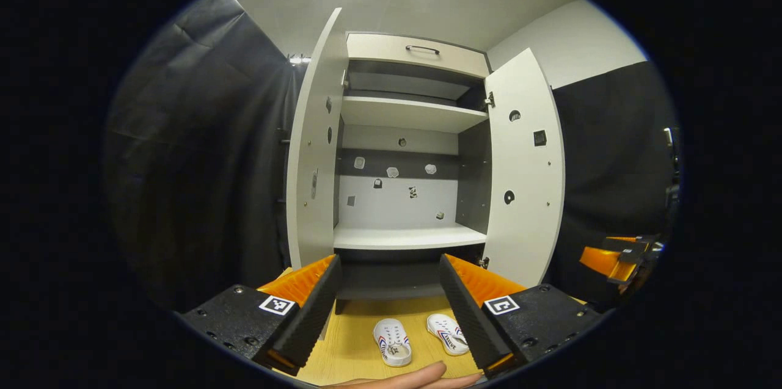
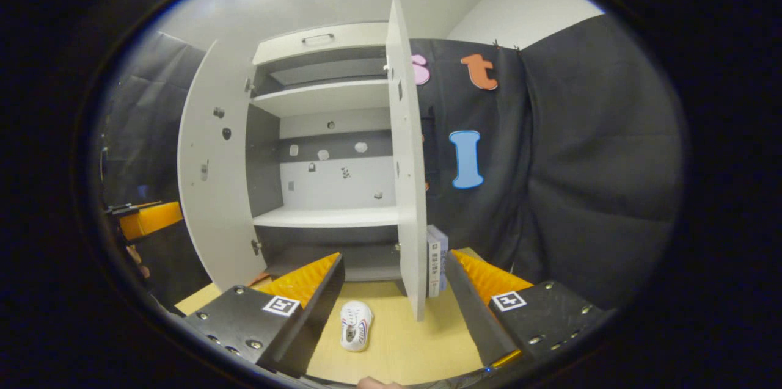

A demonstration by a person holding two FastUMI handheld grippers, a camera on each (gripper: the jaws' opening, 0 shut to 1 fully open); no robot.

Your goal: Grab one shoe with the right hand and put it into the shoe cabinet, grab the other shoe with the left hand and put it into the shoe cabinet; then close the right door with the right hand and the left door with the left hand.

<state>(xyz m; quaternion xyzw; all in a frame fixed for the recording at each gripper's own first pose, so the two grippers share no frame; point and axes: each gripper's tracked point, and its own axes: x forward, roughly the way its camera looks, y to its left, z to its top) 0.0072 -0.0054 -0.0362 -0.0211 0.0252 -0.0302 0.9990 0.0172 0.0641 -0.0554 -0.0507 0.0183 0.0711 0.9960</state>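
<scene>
Two white shoes (image 1: 392, 342) (image 1: 448, 333) are seen side by side on the wooden floor (image 1: 354, 328), near the open shoe cabinet (image 1: 403, 193). Nothing is stowed yet; all steps are judged undone. Its shelves (image 1: 406, 236) are bare, both doors (image 1: 313, 151) (image 1: 525, 175) swung wide. The left gripper (image 1: 388, 291) and right gripper (image 2: 394, 291) are held apart, empty.

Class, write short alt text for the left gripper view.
An open left gripper faces a shoe cabinet with both doors open and bare shelves. Two white shoes lie on the wooden floor before it.
</scene>
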